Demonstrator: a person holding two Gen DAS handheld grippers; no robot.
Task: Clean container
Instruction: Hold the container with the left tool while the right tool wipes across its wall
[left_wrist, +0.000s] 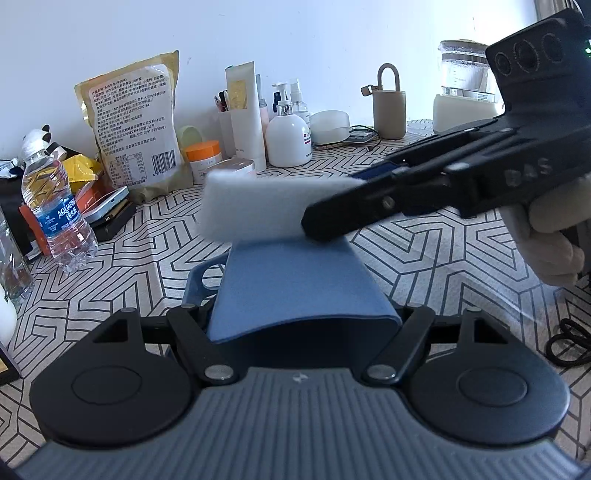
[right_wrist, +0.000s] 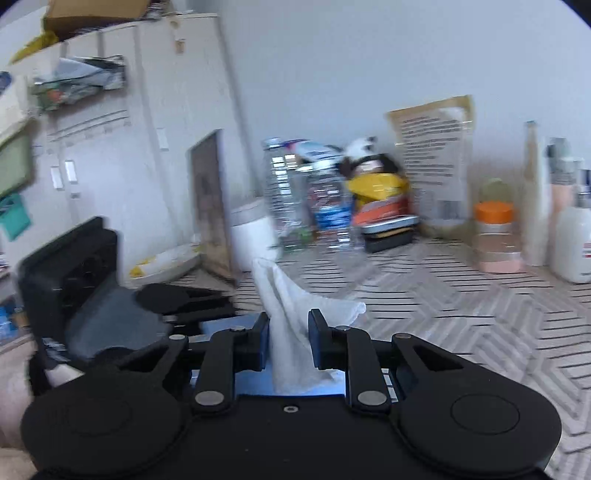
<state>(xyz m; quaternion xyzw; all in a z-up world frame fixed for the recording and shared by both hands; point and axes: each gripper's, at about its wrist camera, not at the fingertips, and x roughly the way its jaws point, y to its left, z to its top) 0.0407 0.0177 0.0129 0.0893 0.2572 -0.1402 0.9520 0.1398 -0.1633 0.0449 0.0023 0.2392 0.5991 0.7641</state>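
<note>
Container (left_wrist: 295, 291) mouth behind blurred cloth (left_wrist: 255, 206)

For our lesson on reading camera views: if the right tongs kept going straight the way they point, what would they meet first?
Likely the clear water bottles at the table's far edge; the patterned tablecloth ahead looks free until there. The view is blurred, so depth is uncertain.

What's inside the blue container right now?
Can't tell. The left view shows only the container's outer blue wall, gripped sideways; the interior is hidden. The right gripper holds a white wipe above its top edge.
</note>
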